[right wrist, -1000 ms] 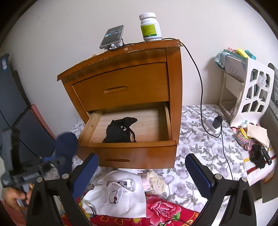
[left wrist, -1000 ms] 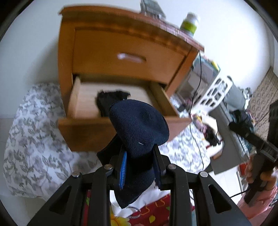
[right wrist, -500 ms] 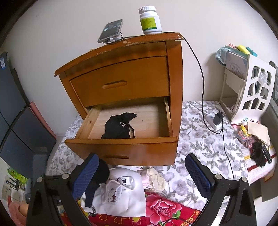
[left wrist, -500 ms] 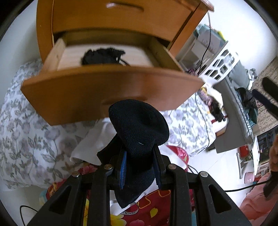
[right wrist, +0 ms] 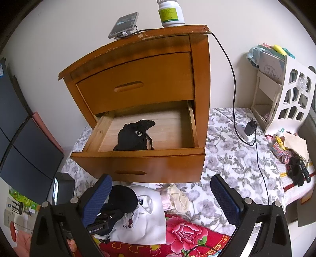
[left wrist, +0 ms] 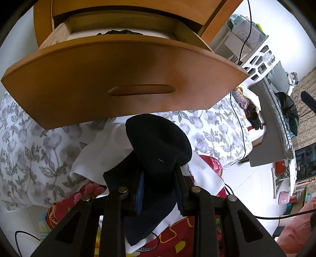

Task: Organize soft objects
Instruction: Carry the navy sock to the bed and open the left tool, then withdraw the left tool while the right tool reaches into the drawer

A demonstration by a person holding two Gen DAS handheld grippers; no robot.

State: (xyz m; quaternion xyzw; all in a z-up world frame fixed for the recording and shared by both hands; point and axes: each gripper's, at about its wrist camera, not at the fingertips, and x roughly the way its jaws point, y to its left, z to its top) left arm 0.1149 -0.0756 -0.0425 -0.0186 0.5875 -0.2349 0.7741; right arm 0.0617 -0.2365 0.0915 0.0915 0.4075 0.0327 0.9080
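My left gripper [left wrist: 158, 172] is shut on a dark navy knitted cloth [left wrist: 158, 146], bunched between the fingers and hanging below them. It hangs low in front of the open drawer's front panel [left wrist: 126, 79], just over a white garment [left wrist: 102, 146] on the bed. The right wrist view shows the same navy cloth [right wrist: 122, 197] at lower left, over the white garment [right wrist: 146, 213]. My right gripper [right wrist: 160, 183] stands wide open with nothing in it, facing the open drawer [right wrist: 138, 162]. A black garment [right wrist: 136, 136] lies inside the drawer.
The wooden nightstand [right wrist: 138, 79] carries a phone [right wrist: 124, 24] and a pill bottle [right wrist: 170, 11]; a black cable [right wrist: 233, 79] runs down to a charger [right wrist: 248, 128]. A beige and pink garment [right wrist: 175, 199], a red floral blanket [right wrist: 187, 233] and a white cut-out rack [right wrist: 288, 98] are nearby.
My left gripper sank with the navy cloth from drawer height to below the drawer front, over the white garment. The right gripper barely moved.
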